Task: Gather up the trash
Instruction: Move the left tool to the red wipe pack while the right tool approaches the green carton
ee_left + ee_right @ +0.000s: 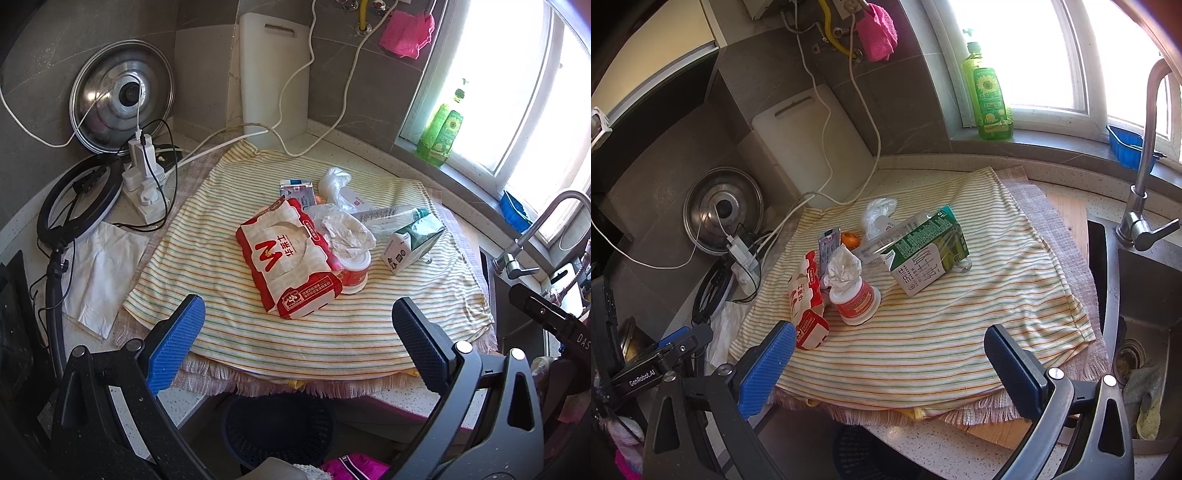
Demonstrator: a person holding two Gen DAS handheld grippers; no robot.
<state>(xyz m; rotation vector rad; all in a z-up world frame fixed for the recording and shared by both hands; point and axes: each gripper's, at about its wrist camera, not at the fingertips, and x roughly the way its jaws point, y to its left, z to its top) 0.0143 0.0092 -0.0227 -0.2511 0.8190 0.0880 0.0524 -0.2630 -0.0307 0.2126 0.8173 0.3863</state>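
Note:
Trash lies piled on a striped cloth [240,332] [942,332]. There is a red and white wrapper [290,258] [807,302], a small red and white cup [354,271] [855,302] stuffed with crumpled paper [349,230] [844,266], a green and white milk carton [415,238] [927,254], a clear plastic bag [332,182] [877,212] and a small blue and grey packet [297,192] [827,245]. My left gripper [297,336] hovers open in front of the wrapper, holding nothing. My right gripper [890,362] stands open near the cloth's front edge, also holding nothing.
A dark mesh bin [277,428] sits below the counter edge. A power strip with cables [146,184], a pot lid [122,99], a ring light [79,203] and a white cutting board [273,74] are at the back left. A sink [1145,314] with faucet [1145,166] lies to the right.

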